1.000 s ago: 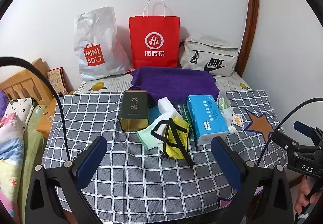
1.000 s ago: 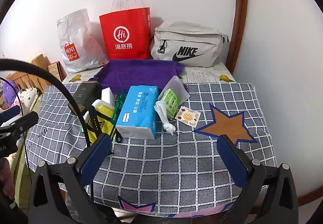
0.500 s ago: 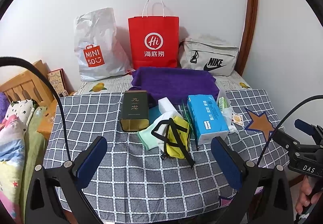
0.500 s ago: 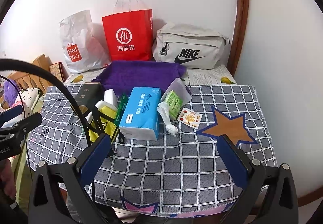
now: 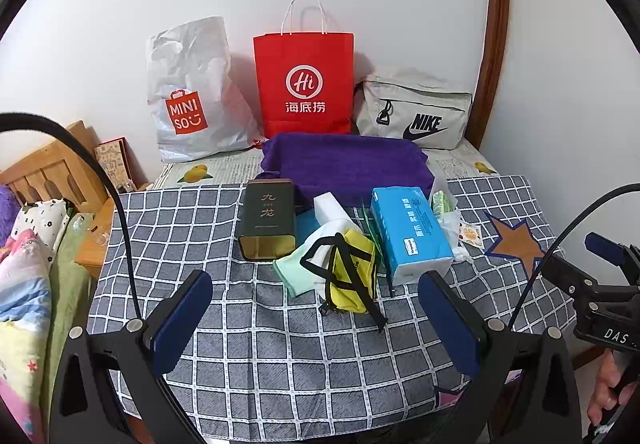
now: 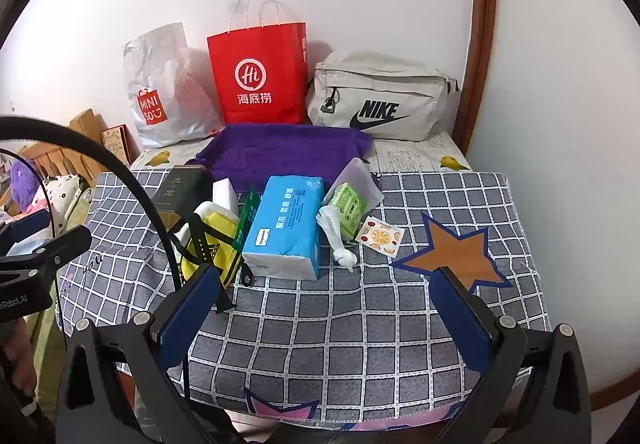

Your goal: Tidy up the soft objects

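- Two grippers hung over the near edge of the table, and neither touched anything.
- One grey checked tablecloth [image 5: 224,228] covered the table and carried every smaller thing; a brown star [image 6: 452,256] was printed on its right side.
- A red paper bag [image 5: 306,84] stood upright against the back wall, with a white Miniso bag [image 5: 192,92] to its left and a beige Nike bag [image 5: 416,112] to its right.
- A purple towel [image 5: 348,160] lay flat just in front of the red paper bag, at the far edge of the checked cloth.
- The left gripper [image 5: 316,318] had its blue-padded fingers wide apart and empty, low over the cloth, in line with the pouch.
- The right gripper [image 6: 332,314] likewise held its fingers well apart with nothing between them, over bare cloth in front of the tissue pack.
- A blue tissue pack [image 5: 408,232] lay lengthwise near the table's middle, its near end towards the grippers.
- A dark tea tin [image 5: 267,218] lay on its side to the left of the pile, its open end facing the grippers.
- A yellow pouch [image 5: 352,272] with black straps rested on a pale green cloth [image 5: 292,268], between the tin and the tissue pack.
- A white block [image 5: 328,206] sat behind the pouch, touching the towel's near edge.
- A green packet [image 6: 350,206] lay partly in a clear bag just right of the tissue pack.
- A crumpled white tissue [image 6: 336,236] lay beside that packet.
- A small fruit-printed sachet [image 6: 380,235] lay between the tissue and the star.
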`<state>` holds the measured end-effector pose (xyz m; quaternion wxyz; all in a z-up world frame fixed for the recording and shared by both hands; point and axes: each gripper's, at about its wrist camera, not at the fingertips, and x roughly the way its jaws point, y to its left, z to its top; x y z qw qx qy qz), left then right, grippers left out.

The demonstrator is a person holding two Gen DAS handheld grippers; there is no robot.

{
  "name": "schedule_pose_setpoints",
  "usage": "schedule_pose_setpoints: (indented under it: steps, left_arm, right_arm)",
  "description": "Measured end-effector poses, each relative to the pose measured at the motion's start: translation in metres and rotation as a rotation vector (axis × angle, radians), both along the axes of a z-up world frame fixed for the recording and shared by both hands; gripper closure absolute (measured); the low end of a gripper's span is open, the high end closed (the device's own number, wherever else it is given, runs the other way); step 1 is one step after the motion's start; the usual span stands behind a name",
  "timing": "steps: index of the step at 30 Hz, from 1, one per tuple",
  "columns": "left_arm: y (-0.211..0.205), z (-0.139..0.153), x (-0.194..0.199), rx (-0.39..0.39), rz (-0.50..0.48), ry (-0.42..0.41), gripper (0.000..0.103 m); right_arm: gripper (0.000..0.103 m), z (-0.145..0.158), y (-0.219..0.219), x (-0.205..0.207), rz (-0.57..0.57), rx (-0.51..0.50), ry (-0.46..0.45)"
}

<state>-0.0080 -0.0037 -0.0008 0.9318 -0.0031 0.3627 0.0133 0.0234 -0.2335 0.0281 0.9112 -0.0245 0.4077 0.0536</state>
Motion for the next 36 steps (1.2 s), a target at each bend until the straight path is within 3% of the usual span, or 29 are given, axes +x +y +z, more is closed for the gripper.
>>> schedule_pose_setpoints:
  steps: [36]
  left_arm:
    - [-0.0033, 0.0017, -0.0005, -0.014, -0.033, 0.0, 0.0]
  right_arm:
    - [0.0, 0.0001, 0.0025, -0.0026, 0.015, 0.006, -0.009]
